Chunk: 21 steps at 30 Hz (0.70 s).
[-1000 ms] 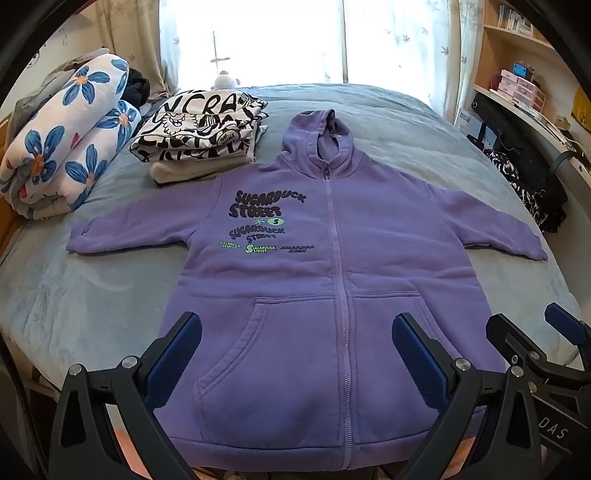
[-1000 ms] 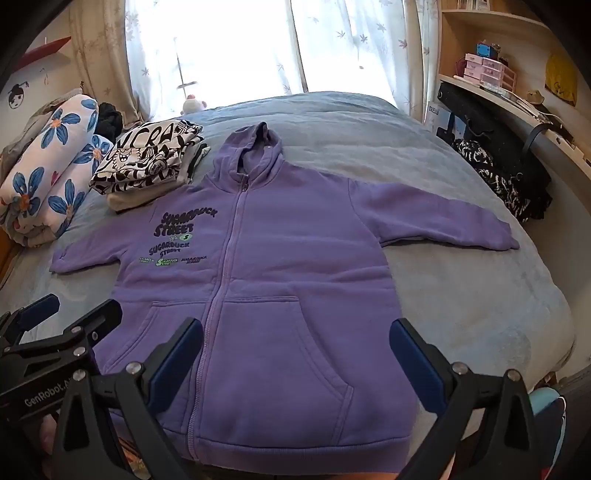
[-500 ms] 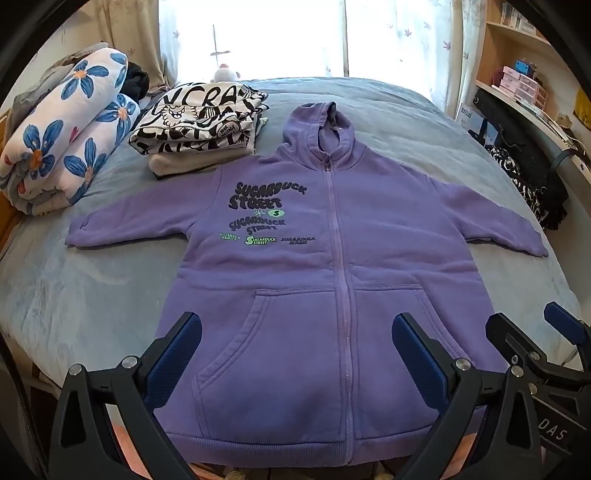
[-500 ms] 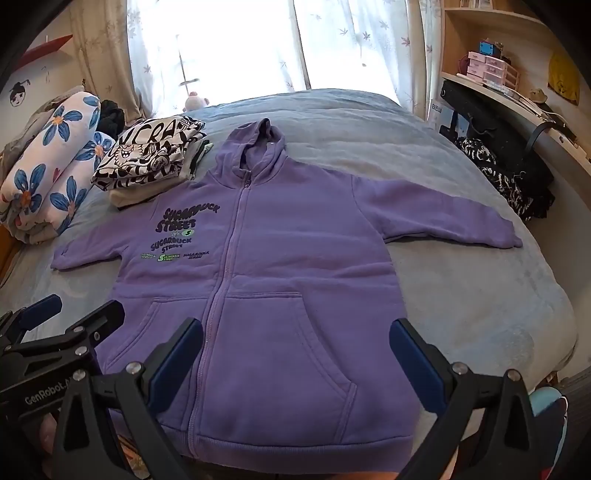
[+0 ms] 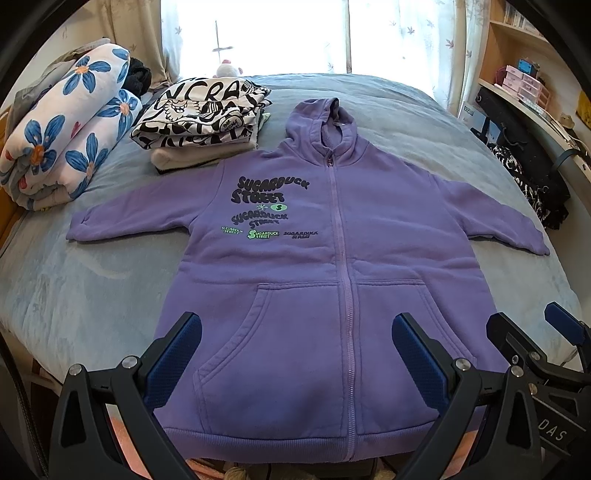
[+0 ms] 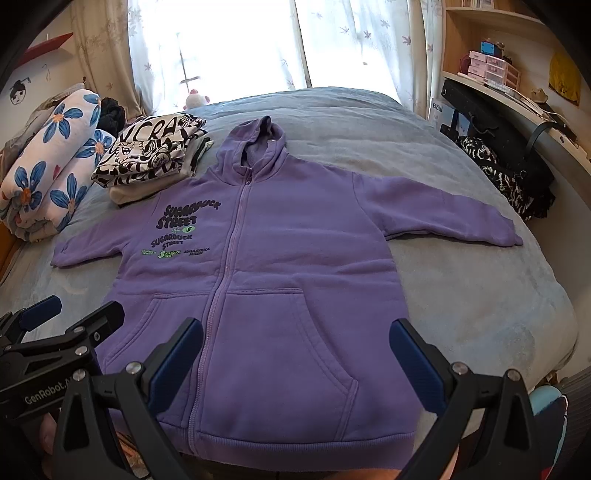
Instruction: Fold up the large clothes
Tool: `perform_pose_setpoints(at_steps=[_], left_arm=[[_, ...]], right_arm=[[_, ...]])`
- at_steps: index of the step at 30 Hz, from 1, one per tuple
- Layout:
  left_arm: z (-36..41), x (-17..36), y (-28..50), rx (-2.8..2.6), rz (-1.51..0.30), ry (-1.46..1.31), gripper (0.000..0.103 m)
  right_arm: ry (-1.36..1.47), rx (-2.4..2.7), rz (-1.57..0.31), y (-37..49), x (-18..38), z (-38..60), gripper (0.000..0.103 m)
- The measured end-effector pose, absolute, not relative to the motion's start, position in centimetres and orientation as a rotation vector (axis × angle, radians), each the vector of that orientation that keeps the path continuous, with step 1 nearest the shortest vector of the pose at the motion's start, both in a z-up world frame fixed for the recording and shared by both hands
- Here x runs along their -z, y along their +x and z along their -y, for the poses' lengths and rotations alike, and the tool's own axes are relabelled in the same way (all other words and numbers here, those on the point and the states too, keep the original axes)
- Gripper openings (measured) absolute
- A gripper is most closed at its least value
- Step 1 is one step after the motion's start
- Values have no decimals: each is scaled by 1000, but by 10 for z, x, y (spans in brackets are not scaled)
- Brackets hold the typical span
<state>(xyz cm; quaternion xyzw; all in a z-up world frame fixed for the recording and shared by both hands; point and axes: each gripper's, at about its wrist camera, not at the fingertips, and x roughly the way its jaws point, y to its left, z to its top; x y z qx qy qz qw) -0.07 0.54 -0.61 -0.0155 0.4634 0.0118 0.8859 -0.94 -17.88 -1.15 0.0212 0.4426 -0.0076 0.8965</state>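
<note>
Both grippers, left (image 5: pixel 295 354) and right (image 6: pixel 297 354), gaped wide, holding nothing above the hoodie (image 5: pixel 332 280); its hem was partly hidden.

The hoodie (image 5: pixel 332 280) is matt purple fleece-like cloth with a ribbed hem and a flat printed logo (image 5: pixel 264 206). The bed (image 5: pixel 85 295) wears a soft, slightly napped blue-grey blanket. The left tool (image 5: pixel 295 354) and right tool (image 6: pixel 295 354) are matt black plastic with shiny metal bolts and textured blue pads (image 6: pixel 175 363). The shelf (image 6: pixel 461 33) looks like smooth pale wood.
</note>
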Motion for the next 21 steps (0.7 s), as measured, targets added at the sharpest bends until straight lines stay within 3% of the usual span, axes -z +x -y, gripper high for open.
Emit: perform_pose_setpoints(at_steps=[21], left_arm=[[-7, 3, -6, -35, -951, -23, 102]], right_arm=[[43, 15, -919, -9, 11, 182, 101]])
